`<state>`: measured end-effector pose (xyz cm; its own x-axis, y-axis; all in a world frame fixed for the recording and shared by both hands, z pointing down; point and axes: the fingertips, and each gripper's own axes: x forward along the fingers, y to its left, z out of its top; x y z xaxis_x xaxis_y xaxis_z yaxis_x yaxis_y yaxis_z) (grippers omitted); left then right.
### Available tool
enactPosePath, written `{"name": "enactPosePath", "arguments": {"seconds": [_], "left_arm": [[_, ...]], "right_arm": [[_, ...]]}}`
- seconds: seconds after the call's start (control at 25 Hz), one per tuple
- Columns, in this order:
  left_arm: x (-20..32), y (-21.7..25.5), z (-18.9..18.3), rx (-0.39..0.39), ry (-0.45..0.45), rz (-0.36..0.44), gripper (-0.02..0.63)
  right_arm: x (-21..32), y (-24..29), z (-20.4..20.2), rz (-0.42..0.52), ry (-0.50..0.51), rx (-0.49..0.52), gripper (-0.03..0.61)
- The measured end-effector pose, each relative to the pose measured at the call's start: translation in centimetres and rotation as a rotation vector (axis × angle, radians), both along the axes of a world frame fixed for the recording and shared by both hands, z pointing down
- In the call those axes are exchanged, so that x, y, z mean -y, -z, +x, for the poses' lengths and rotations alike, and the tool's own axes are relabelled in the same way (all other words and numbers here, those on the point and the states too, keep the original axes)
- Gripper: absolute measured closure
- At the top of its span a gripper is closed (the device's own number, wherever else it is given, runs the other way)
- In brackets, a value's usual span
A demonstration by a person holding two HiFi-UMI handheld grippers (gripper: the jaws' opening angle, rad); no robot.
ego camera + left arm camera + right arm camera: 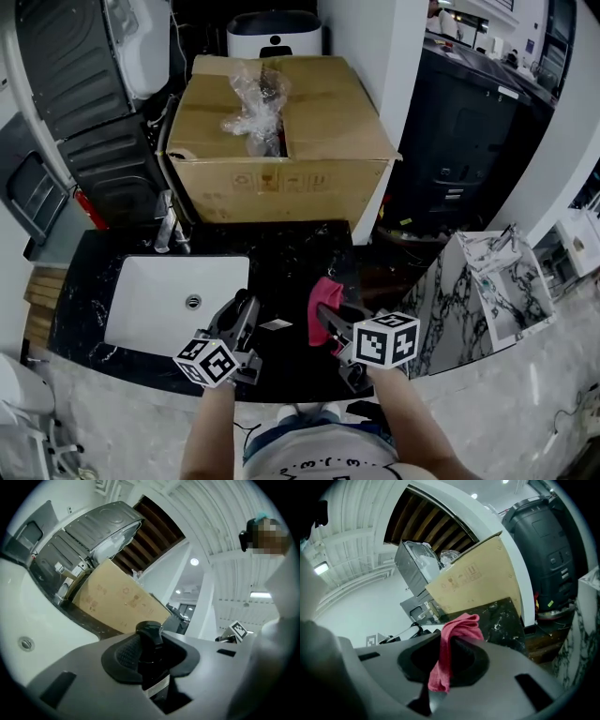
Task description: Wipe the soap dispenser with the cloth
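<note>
A dark soap dispenser [149, 645] with a pump head and a pale label strip stands between the jaws of my left gripper [150, 658], which is shut on it. In the head view my left gripper [242, 311] hangs over the black counter [291, 248], just right of the white sink [141, 309]. A pink cloth [457, 631] is pinched in my right gripper [443, 660] and droops down between the jaws. From above, the pink cloth [324, 298] sticks out ahead of my right gripper [330, 328], a short way right of the left one.
A big open cardboard box [281, 141] with crumpled plastic stands behind the counter. A chrome faucet [167, 227] rises at the sink's back edge. A small white piece [276, 324] shows between the grippers. A marble-patterned unit [469, 291] stands to the right.
</note>
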<state>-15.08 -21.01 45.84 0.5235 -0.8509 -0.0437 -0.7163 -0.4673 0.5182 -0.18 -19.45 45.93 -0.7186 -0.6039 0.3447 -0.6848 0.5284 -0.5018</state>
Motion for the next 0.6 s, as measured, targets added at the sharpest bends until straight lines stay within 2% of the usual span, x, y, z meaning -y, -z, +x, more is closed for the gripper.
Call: {"name": "enactPosePath", "arguments": {"seconds": [0.2,0.36,0.6], "left_arm": [[-0.1,-0.5,-1.2,-0.049,0.024,-0.027,0.505],[-0.2,-0.7,-1.5,-0.053,0.041,-0.042,0.503],[-0.3,-1.1,-2.1,-0.069,0.072,-0.072,0.502]], "right_arm": [[-0.5,1.0,-4.8,0.038,0.131,-0.006,0.528],[-0.6,0.2,-8.1,0.052,0.206,-0.06,0.528],[-0.3,-2.0,-7.8,0.014,0.199,-0.146,0.528]]}}
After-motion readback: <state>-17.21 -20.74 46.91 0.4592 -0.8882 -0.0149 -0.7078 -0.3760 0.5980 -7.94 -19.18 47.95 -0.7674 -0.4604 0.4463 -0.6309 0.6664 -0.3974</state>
